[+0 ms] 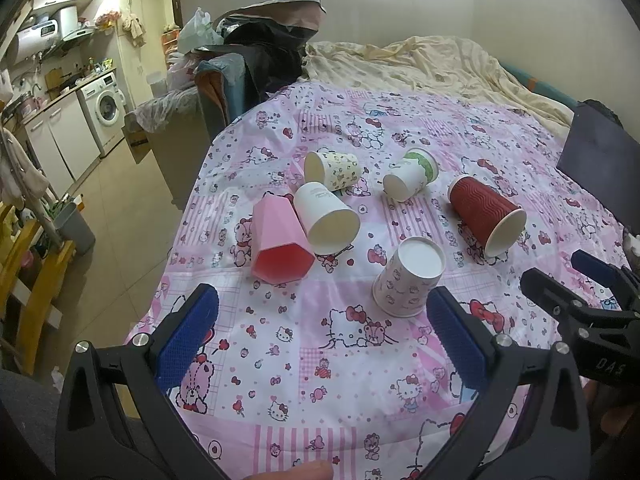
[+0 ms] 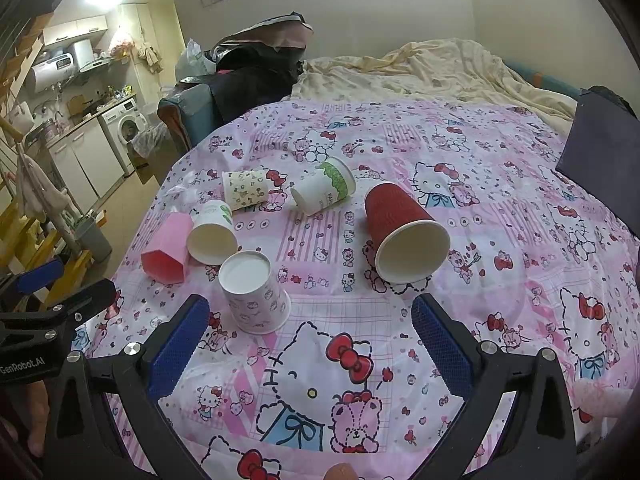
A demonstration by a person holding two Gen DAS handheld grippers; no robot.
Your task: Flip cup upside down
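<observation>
Several cups sit on a pink Hello Kitty cloth (image 1: 320, 360) (image 2: 500, 208). A Hello Kitty paper cup (image 1: 408, 278) (image 2: 254, 294) stands upside down, base up. A red ribbed cup (image 1: 486, 216) (image 2: 404, 232), a pink faceted cup (image 1: 280, 240) (image 2: 168, 252), a white cup (image 1: 326, 218) (image 2: 212, 236), a yellow-patterned cup (image 1: 330, 170) (image 2: 246, 188) and a green-banded cup (image 1: 412, 174) (image 2: 324, 186) lie on their sides. My left gripper (image 1: 322, 328) is open and empty, just short of the upturned cup. My right gripper (image 2: 310, 340) is open and empty, in front of the red cup.
A rumpled cream blanket (image 1: 440, 68) covers the far side. Dark bags and clothes (image 1: 264, 48) are piled at the back left. A dark board (image 1: 596, 156) leans at the right edge. The floor and kitchen units (image 1: 80, 132) lie to the left.
</observation>
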